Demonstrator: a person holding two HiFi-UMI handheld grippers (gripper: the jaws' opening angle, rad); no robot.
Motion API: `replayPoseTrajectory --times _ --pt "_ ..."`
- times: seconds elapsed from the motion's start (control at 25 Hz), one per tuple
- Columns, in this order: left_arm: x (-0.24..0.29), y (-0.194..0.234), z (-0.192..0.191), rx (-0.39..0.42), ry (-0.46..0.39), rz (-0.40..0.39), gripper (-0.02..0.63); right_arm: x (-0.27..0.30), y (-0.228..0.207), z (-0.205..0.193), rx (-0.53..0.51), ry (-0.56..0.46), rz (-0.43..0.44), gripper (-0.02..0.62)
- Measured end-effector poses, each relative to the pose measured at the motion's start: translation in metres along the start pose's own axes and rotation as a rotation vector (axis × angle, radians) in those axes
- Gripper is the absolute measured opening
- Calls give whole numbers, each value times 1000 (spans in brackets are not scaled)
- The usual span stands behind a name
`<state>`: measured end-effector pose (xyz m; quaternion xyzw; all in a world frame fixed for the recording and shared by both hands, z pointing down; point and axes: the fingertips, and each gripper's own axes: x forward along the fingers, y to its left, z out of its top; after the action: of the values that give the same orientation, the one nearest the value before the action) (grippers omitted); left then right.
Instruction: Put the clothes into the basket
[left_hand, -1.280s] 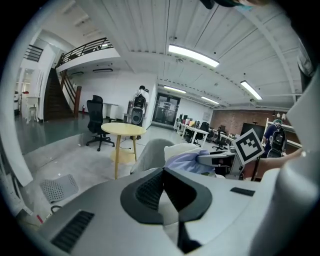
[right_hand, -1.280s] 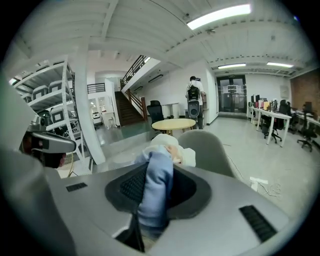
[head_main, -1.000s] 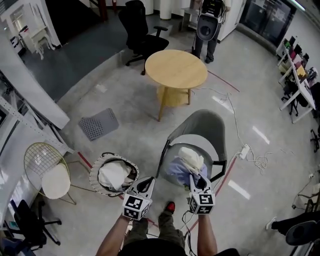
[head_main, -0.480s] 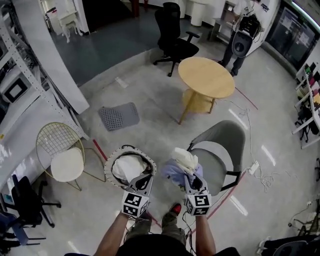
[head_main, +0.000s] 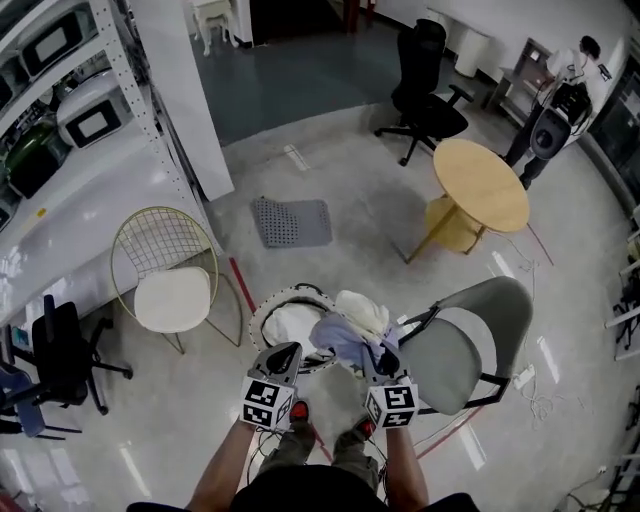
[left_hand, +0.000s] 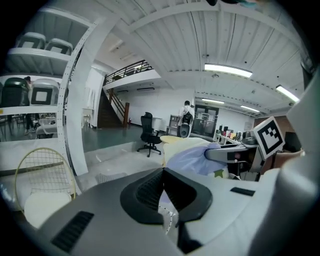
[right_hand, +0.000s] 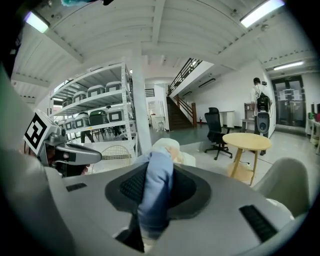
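My right gripper (head_main: 379, 358) is shut on a bundle of light blue and cream clothes (head_main: 351, 324). The bundle hangs just above the right rim of the round white basket (head_main: 262, 312), which holds white clothes. In the right gripper view the blue cloth (right_hand: 156, 190) fills the gap between the jaws, with the cream part beyond it. My left gripper (head_main: 283, 353) hovers over the basket's near rim, left of the bundle. Its jaws meet at the tips (left_hand: 162, 172) with no cloth in them. The bundle (left_hand: 192, 155) shows to its right in the left gripper view.
A grey shell chair (head_main: 470, 340) stands right of the basket, a gold wire chair (head_main: 170, 290) to its left. Further off are a grey mat (head_main: 290, 222), a round wooden table (head_main: 480, 185), a black office chair (head_main: 425, 90), white shelving (head_main: 60, 100) and a person (head_main: 560, 90).
Both grippers have swung left, away from the grey chair's seat. The right one carried the bundle to the basket's rim. The left one stayed shut beside it.
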<state>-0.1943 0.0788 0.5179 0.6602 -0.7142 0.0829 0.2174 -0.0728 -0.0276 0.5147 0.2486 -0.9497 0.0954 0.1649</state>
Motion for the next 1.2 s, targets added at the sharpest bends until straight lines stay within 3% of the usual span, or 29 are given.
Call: replayPoseTrajectory --times 0.32,0.6,0.88,1.2 --pt "-36 71 -3 -53 -35 90 6 52 74 12 -36 6 104 118" --pt "-48 108 -19 -112 -44 149 6 91 109 -1 -67 54 190 118" --pt "-38 141 -56 -169 -9 234 6 142 124 -38 -106 140 291 118" --pt "-8 166 -111 -230 46 323 6 198 132 -110 -151 241 413 118"
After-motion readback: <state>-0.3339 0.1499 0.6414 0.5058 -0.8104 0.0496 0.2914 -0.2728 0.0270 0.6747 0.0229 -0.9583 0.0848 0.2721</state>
